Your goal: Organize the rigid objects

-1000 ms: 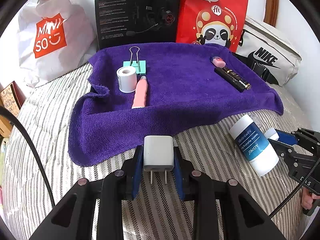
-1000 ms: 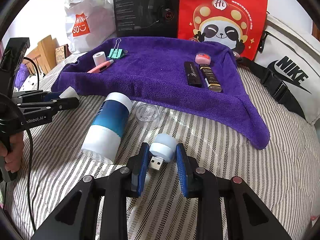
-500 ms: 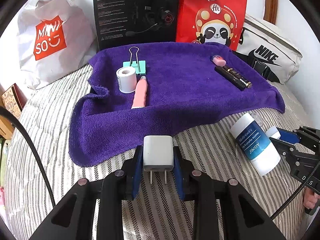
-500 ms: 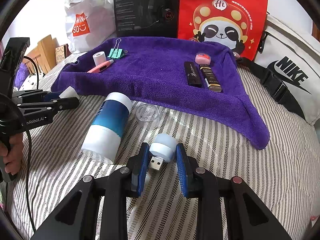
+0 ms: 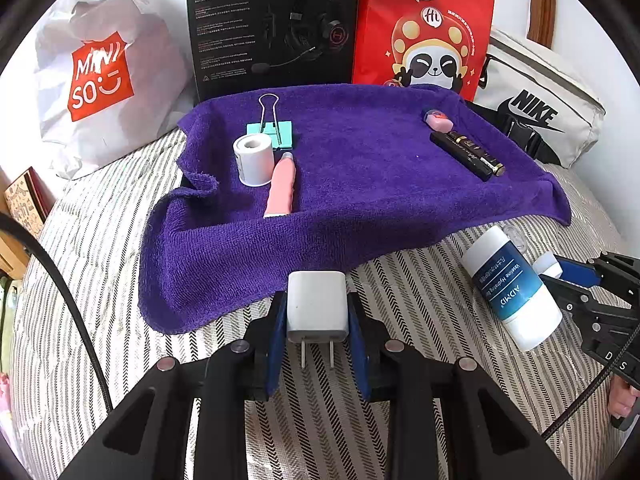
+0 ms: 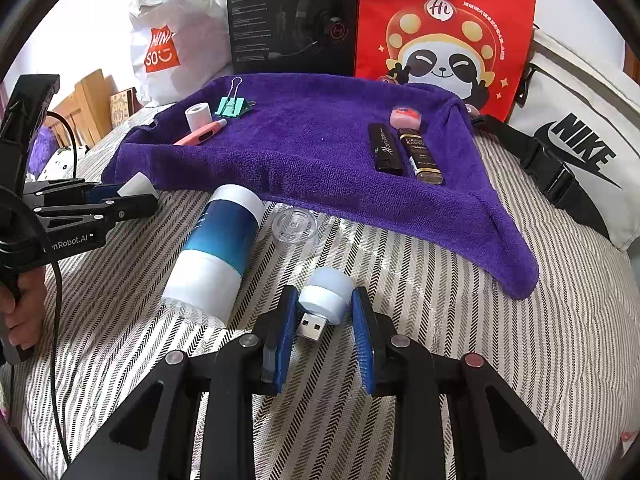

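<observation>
While my left claw (image 5: 318, 312) stays clamped on the white charger (image 5: 317, 304) and my right claw (image 6: 325, 306) on the USB light (image 6: 326, 296), the purple towel (image 5: 360, 184) lies at twelve o'clock, nearer the left.

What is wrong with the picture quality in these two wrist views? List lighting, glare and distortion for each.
Left wrist view: even daylight, sharp, strong fisheye bending and dark corners; soft shadow under the white charger. Right wrist view: same fisheye curve, slight sheen on the clear cap, white wall overexposed behind the red bag.
</observation>
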Demonstrator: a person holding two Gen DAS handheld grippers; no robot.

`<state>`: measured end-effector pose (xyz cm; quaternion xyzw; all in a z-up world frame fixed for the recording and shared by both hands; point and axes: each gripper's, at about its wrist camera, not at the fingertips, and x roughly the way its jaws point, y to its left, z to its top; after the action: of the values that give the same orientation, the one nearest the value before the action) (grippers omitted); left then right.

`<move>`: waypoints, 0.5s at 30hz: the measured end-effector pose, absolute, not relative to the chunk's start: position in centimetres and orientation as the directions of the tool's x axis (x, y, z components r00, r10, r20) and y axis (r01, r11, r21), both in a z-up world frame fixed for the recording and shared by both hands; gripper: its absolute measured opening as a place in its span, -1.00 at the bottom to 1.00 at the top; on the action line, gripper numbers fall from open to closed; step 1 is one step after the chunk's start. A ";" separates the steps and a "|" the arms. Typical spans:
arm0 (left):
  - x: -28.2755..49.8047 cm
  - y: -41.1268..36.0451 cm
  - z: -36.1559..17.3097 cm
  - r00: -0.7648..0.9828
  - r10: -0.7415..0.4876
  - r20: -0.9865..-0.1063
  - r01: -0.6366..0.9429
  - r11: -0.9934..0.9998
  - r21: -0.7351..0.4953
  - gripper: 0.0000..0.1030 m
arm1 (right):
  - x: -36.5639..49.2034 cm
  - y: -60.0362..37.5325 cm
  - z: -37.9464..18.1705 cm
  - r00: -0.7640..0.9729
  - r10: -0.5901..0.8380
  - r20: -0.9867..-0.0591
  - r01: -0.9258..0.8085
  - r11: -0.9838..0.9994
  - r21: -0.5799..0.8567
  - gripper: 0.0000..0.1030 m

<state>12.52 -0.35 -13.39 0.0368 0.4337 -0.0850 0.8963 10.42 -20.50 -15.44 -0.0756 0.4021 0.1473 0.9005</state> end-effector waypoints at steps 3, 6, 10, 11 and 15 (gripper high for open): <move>12.5 -0.4 -13.4 0.610 -0.116 -0.784 0.182 0.983 -0.003 -0.47 | 10.4 -20.6 -15.4 0.635 0.201 -0.746 -0.326 0.945 -0.023 -0.46; 12.4 -0.4 -13.3 0.610 -0.114 -0.784 0.181 0.983 -0.002 -0.47 | 10.4 -20.6 -15.4 0.635 0.199 -0.746 -0.326 0.945 -0.025 -0.46; 12.3 -0.7 -13.3 0.615 -0.100 -0.782 0.178 0.984 0.014 -0.49 | 10.3 -20.7 -15.4 0.632 0.213 -0.745 -0.327 0.945 -0.007 -0.48; 12.3 -0.8 -13.2 0.617 -0.092 -0.781 0.177 0.984 0.024 -0.49 | 10.3 -20.9 -15.4 0.632 0.217 -0.744 -0.324 0.946 0.000 -0.48; 11.7 -0.8 -12.9 0.616 -0.129 -0.777 0.181 0.983 -0.020 -0.49 | 9.8 -21.4 -14.7 0.656 0.190 -0.731 -0.259 0.966 0.019 -0.48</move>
<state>11.73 -0.77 -12.93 0.0304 0.4299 -0.0864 0.8982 9.77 -21.37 -14.66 -0.0435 0.3961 0.1233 0.9089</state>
